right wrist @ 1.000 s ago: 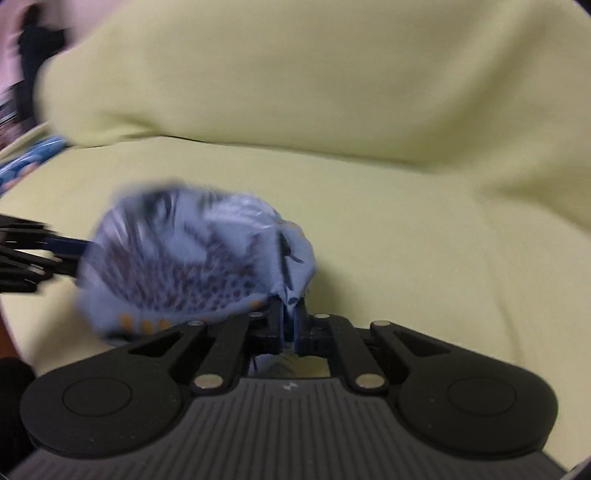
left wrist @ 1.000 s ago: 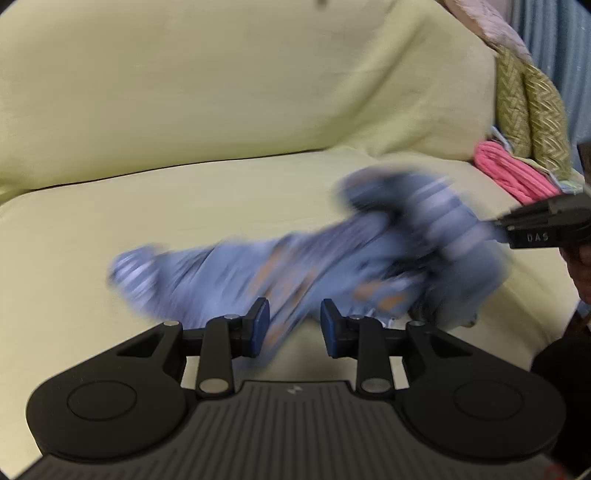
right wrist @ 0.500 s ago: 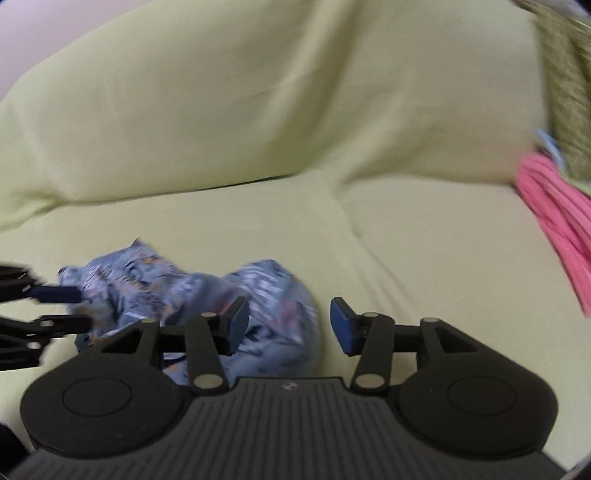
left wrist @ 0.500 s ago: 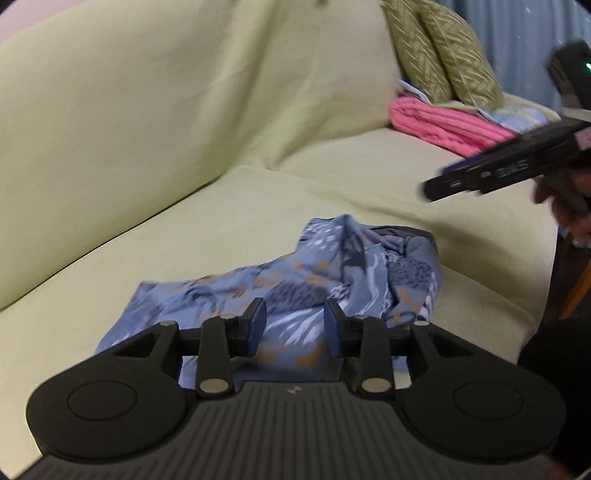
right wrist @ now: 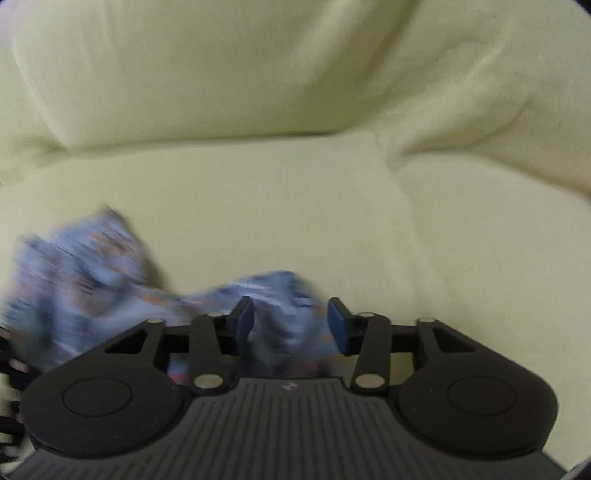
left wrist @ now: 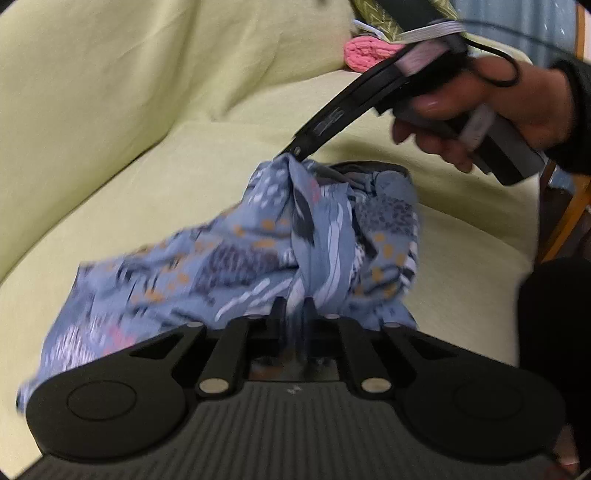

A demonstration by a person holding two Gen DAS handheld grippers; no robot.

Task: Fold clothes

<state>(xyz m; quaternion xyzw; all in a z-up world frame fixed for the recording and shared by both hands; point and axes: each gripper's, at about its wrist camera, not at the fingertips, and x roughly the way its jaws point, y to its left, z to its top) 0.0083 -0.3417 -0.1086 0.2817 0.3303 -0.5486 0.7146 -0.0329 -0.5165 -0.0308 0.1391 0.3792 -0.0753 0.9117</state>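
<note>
A blue patterned garment (left wrist: 258,251) lies crumpled on the yellow-green sofa seat (left wrist: 147,177). My left gripper (left wrist: 293,314) is shut on a twisted fold at the garment's near edge. In the left wrist view my right gripper (left wrist: 295,153), held by a person's hand (left wrist: 498,103), touches the top of the raised bunch with its tip. In the right wrist view my right gripper (right wrist: 291,321) is open, its blue pads (right wrist: 338,325) apart with blurred cloth (right wrist: 85,266) lying between and below them.
A pink knitted item (left wrist: 365,55) and an olive patterned cushion (left wrist: 373,11) sit at the sofa's far end. The sofa backrest (right wrist: 258,74) rises behind the seat. A wooden frame (left wrist: 565,218) stands past the seat's right edge.
My right gripper let go of the garment, swung away, then came back down open over its bunch. My left gripper went from open to shut on the near fold.
</note>
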